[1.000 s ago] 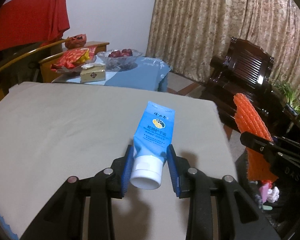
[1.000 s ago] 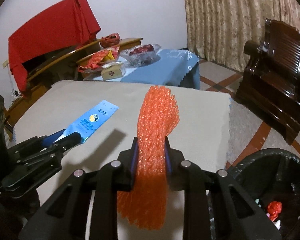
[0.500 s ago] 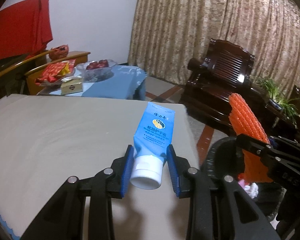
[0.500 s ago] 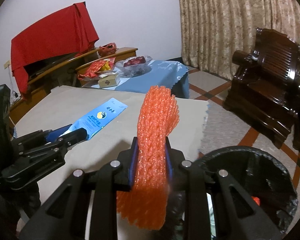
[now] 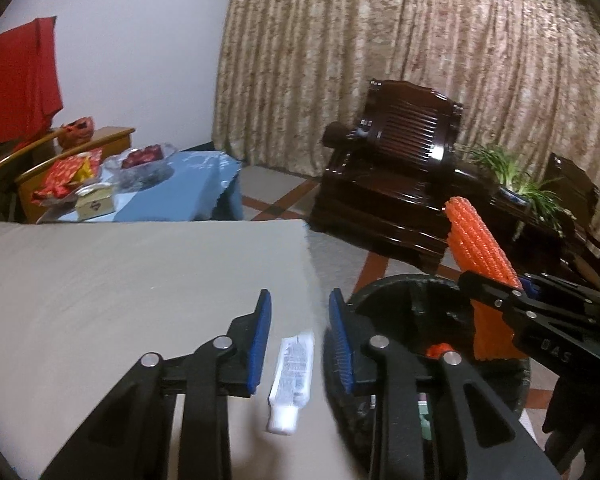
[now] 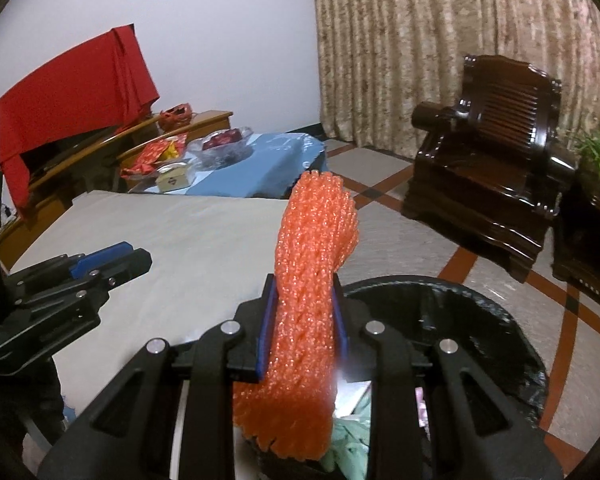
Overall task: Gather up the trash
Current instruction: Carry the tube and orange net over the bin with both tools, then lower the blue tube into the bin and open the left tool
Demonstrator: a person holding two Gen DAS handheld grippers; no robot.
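Note:
My left gripper (image 5: 300, 312) is open at the right edge of the beige table (image 5: 120, 280). The tube (image 5: 292, 368), showing its white back, is below and between the fingers, free of them, blurred; whether it is falling or lying on the table I cannot tell. My right gripper (image 6: 303, 304) is shut on an orange foam net (image 6: 312, 280) and holds it over the black-lined trash bin (image 6: 480, 320). The bin (image 5: 400, 292) sits just right of the left gripper and holds trash. The left gripper also shows in the right wrist view (image 6: 112, 258).
A blue-clothed side table (image 6: 260, 160) with a fruit bowl, a box and red packets stands behind the beige table. A dark wooden armchair (image 6: 492, 160) and a potted plant (image 5: 512, 176) stand to the right. Curtains hang behind.
My left gripper swung right toward the bin, opened and let go of the tube, which dropped out with its white back showing. The right gripper moved over the bin with the net.

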